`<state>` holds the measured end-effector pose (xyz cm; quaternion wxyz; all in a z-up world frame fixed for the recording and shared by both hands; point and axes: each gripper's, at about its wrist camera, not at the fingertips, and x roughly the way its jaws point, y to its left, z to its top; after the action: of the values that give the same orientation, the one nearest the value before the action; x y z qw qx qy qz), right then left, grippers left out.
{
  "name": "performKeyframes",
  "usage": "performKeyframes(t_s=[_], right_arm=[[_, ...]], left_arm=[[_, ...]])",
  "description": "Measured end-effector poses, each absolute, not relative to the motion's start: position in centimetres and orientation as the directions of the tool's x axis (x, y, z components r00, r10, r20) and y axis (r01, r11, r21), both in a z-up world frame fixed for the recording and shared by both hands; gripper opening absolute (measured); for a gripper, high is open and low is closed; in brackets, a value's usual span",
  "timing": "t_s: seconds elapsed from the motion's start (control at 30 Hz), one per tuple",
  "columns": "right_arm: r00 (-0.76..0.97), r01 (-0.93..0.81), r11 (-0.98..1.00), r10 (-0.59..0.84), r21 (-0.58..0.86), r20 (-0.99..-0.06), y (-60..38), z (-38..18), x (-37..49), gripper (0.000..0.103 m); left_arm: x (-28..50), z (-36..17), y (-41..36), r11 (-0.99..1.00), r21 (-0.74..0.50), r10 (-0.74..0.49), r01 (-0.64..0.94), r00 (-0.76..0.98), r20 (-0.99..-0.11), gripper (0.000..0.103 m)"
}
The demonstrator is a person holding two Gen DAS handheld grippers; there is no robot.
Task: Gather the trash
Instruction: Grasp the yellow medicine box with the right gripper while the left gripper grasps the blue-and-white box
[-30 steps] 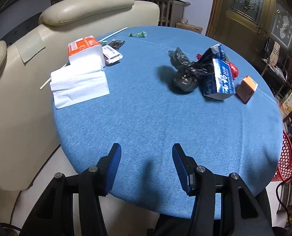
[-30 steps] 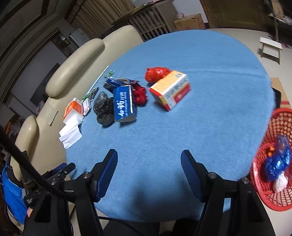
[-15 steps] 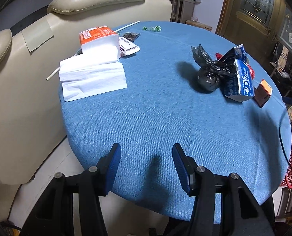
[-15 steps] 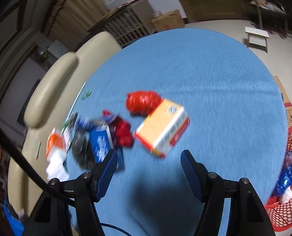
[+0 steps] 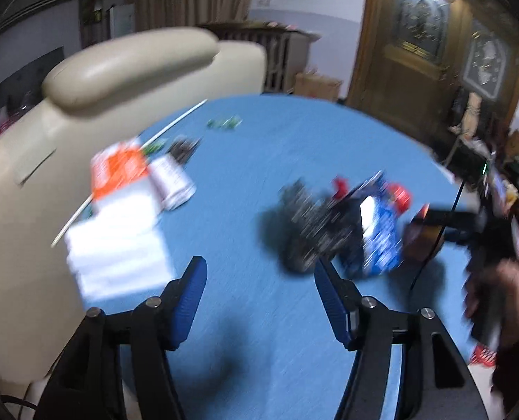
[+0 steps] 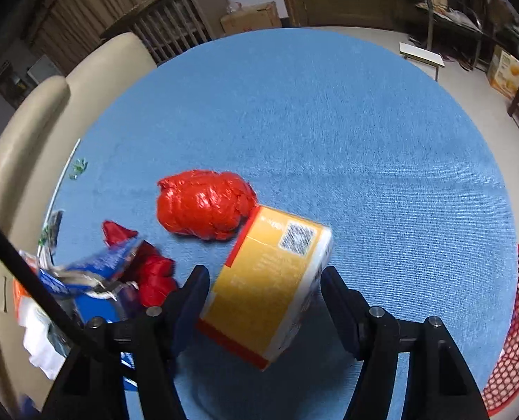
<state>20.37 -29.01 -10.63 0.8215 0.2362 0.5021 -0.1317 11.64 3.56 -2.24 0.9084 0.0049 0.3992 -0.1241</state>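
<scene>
Two downward wrist views, table (image 5: 259,182) apparently shared.

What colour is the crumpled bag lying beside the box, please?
Red; the crumpled bag shows best in the right wrist view.

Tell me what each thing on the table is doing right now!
yellow box: lying on the cloth, between the closing right gripper jaws, not yet pinched.
red bag: crumpled, resting beside the box.
black bag: scrunched, untouched.
left gripper: opening, empty.
red basket: beside the table, only partly seen.
</scene>
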Motion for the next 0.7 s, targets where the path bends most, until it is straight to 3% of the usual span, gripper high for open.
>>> performKeyframes(t_s=[0.23,0.7], right_arm=[[0.487,0.393,0.882,0.042,0.262,-0.873,-30.4,-10.1,17.2,0.060],[0.569,0.274,0.890,0.155,0.364,-0.808,-31.8,-9.6,7.3,0.060]], left_arm=[[16.4,-1.0,-4.1,0.909,-0.147,-0.367,0.390,0.584,-0.724,0.074],[21.8,-6.0,-12.9,0.874,-0.010,-0.285,0.487,0.494,-0.822,0.074]])
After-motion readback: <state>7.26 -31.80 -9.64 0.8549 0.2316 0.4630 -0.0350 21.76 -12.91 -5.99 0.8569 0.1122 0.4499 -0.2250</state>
